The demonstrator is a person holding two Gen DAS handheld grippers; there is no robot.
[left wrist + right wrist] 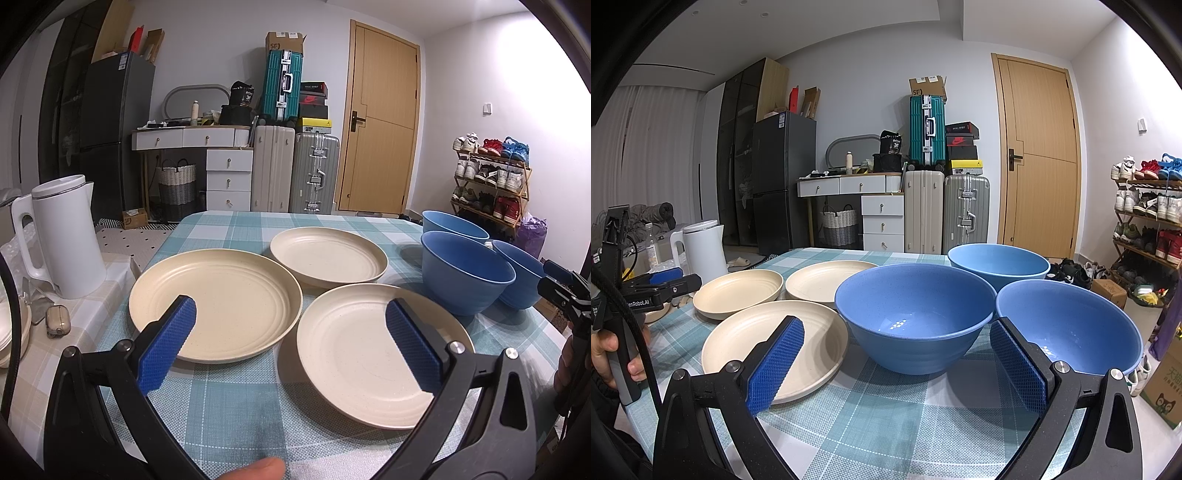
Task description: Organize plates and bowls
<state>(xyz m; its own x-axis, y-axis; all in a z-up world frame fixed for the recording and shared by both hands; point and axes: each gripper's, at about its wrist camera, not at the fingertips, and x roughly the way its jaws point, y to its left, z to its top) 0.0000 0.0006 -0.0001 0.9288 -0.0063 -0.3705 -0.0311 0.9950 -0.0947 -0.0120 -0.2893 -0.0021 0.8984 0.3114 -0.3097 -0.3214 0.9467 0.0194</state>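
Cream plates (216, 302) and blue bowls (916, 314) crowd the checked worktop (236, 406), kettle (62, 236) beside; both grippers' (291, 345) (897, 363) jaws gape empty.

left gripper (291, 341): jaws spread wide, nothing between them, held level and low | right gripper (897, 363): jaws spread wide, empty, level | person's hand (617, 354) wraps the left gripper's handle

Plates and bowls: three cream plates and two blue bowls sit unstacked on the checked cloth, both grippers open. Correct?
Not quite: there are three blue bowls, not two. The right wrist view shows the near bowl, one beside it and one behind. The rest stands.
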